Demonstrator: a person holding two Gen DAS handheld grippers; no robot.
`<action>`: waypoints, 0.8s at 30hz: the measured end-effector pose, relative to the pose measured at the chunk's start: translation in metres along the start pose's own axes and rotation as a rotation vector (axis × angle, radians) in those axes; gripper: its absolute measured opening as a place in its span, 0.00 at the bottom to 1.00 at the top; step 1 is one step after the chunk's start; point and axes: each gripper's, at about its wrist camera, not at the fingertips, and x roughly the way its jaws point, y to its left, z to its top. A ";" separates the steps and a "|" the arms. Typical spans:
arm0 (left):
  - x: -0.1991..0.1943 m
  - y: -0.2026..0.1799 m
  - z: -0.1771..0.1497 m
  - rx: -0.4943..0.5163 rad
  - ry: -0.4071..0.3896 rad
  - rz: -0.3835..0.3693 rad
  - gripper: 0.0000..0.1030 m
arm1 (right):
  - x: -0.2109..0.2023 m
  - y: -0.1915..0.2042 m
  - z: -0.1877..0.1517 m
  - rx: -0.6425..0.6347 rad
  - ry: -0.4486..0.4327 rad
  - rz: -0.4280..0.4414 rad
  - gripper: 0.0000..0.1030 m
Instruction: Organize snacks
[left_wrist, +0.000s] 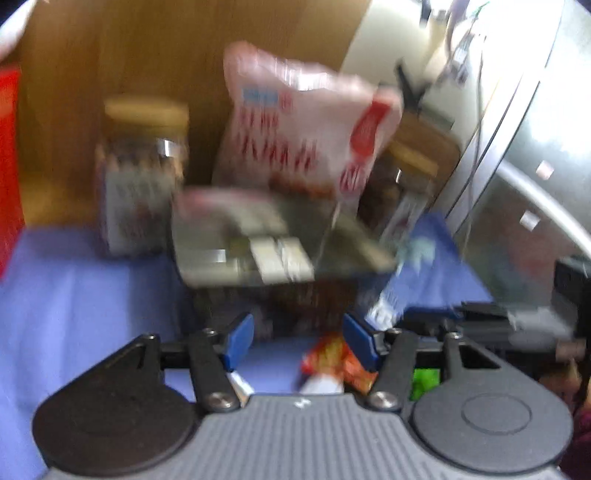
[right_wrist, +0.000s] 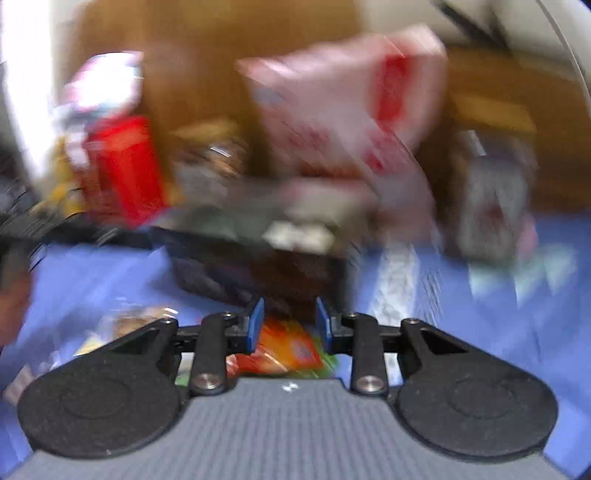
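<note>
Both views are motion-blurred. A pink-white snack bag with red print (left_wrist: 303, 125) stands in a dark basket (left_wrist: 258, 243) on the blue cloth; it also shows in the right wrist view (right_wrist: 351, 110), above the basket (right_wrist: 258, 258). My left gripper (left_wrist: 299, 339) is open and empty, just short of the basket. An orange snack packet (left_wrist: 332, 362) lies below its fingers. My right gripper (right_wrist: 290, 325) is open and empty, with an orange packet (right_wrist: 284, 347) lying under it.
Two jars with tan lids (left_wrist: 144, 173) (left_wrist: 406, 173) flank the basket against a wooden wall. A blue packet (left_wrist: 417, 273) lies at the right, a red box (right_wrist: 125, 166) at the left, a metal appliance (left_wrist: 535, 147) at far right. Small packets (right_wrist: 136, 321) lie on the cloth.
</note>
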 end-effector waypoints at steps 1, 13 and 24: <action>0.011 -0.004 -0.004 -0.002 0.026 0.006 0.53 | 0.010 -0.013 -0.001 0.085 0.027 0.015 0.34; -0.006 -0.010 -0.060 -0.037 0.140 -0.044 0.44 | 0.009 0.035 -0.038 0.187 0.176 0.259 0.33; -0.054 -0.012 -0.069 0.154 0.045 0.347 0.47 | -0.035 0.041 -0.026 0.057 0.030 0.071 0.34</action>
